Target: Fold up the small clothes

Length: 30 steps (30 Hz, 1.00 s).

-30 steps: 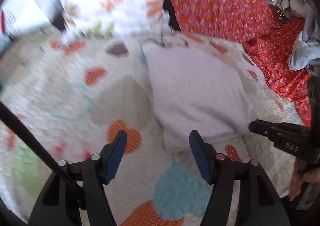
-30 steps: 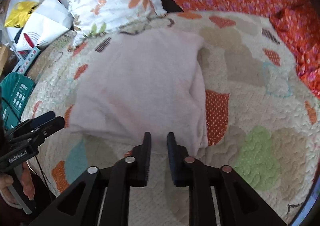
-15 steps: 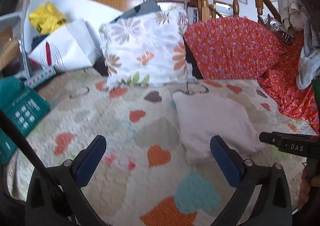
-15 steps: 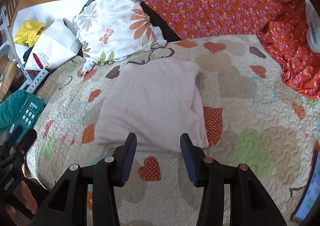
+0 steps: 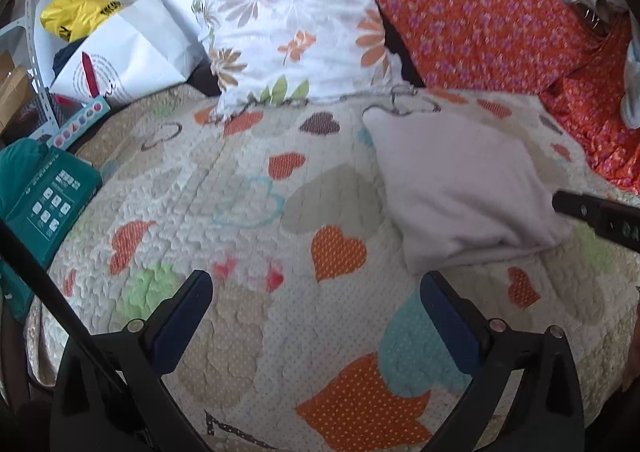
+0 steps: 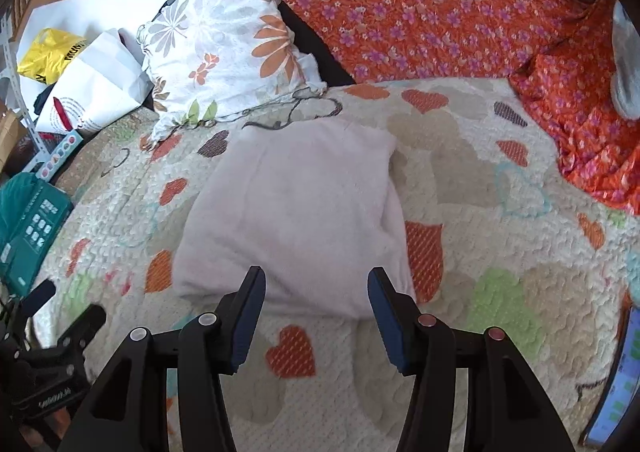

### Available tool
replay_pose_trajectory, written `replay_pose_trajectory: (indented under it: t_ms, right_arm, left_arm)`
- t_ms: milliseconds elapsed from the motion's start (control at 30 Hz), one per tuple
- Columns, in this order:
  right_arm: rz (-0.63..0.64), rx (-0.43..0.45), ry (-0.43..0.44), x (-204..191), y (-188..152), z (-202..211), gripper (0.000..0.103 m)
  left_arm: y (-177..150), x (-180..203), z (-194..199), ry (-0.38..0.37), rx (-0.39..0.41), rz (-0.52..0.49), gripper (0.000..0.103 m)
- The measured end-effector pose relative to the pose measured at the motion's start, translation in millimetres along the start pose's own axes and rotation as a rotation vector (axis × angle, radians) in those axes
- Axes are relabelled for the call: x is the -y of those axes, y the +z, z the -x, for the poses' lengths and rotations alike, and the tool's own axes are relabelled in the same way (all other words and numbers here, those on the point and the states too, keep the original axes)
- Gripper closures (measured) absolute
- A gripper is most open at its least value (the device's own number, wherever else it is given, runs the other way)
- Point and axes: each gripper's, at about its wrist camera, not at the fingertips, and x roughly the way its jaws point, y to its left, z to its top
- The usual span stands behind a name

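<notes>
Left of the pale pink garment (image 5: 464, 188), well apart from it: left hand-held gripper (image 5: 316, 316), jaws spread wide, holding nothing, hovering over bare quilt (image 5: 240, 212) of the bed. In the right wrist view, same gripper (image 6: 60, 316) low and to the left of the garment, clear of its left edge.

Garment (image 6: 296, 212) itself lying flat on the quilt, already folded to a rough rectangle, near edge doubled and rounded, far right corner slightly puckered. Just beyond its far edge, flowered pillow (image 6: 224, 48); beyond and to its right, orange floral cloth (image 6: 440, 4).

Likely handling: light, soft, limp, fleecy-looking knit; no stiffness to carry a shape, so any lifted edge apt to sag and drag the layers below. Not fragile, not slippery; more apt to cling to the textured quilt than to slide. Thick doubled edge asks for a broad bite rather than a tip pinch.

Best hold, by judgement: both near corners of the garment, all layers caught together, one corner per gripper, then lifted evenly to keep the fold square. Gripping the top layer alone risks peeling the fold apart.

At the near edge of the garment: right hand-held gripper (image 6: 316, 312), jaws parted, empty, straddling the middle of that edge just above it; contact hard to tell.
</notes>
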Motion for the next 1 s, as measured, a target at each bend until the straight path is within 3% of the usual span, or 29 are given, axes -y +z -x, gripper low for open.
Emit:
replay_pose_trajectory:
  t_ms: [100,233,367,400,500,567,667,800,867,1000]
  right_arm:
    - [0.012,-0.023,-0.052,3.4,2.6,-25.5,0.045]
    - [0.042,-0.176,-0.076,1.5,-11.2,-65.7,0.045]
    - [0.103,-0.148,-0.107,-7.4,-13.2,-48.5,0.045]
    - [0.087,-0.077,-0.107,-7.3,-10.7,-34.2,0.045]
    - [0.111,0.062,-0.081,-16.7,1.6,-10.7,0.045]
    - [0.127,0.089,-0.051,-24.6,8.4,-12.0,0.045]
    - [0.136,0.065,0.029,-39.9,13.5,-33.5,0.045]
    - [0.181,-0.063,0.066,-63.7,-4.5,-72.9,0.045]
    - [0.225,-0.058,0.032,-73.3,-16.8,-73.9,0.045]
    - [0.21,-0.092,0.117,-66.4,-13.4,-55.2,0.045]
  left_arm:
    - [-2.2,-0.7,-9.1,0.004,-0.047,0.0,0.0]
    - [-3.5,-4.9,-11.2,0.005,-0.065,0.009,0.0]
    - [-3.2,-12.0,-13.3,0.005,-0.079,0.026,0.0]
    - [-2.8,-13.7,-14.2,0.002,-0.084,0.031,0.0]
    - [-2.4,-18.3,-17.8,-0.003,-0.1,0.047,0.0]
    - [-3.0,-19.6,-20.6,-0.001,-0.11,0.051,0.0]
    - [-4.9,-19.6,-22.8,0.003,-0.119,0.047,0.0]
    - [-5.9,-20.5,-24.4,0.006,-0.125,0.04,0.0]
    - [-6.3,-22.5,-26.1,0.002,-0.132,0.043,0.0]
    - [-5.3,-26.4,-29.4,-0.013,-0.151,0.058,0.0]
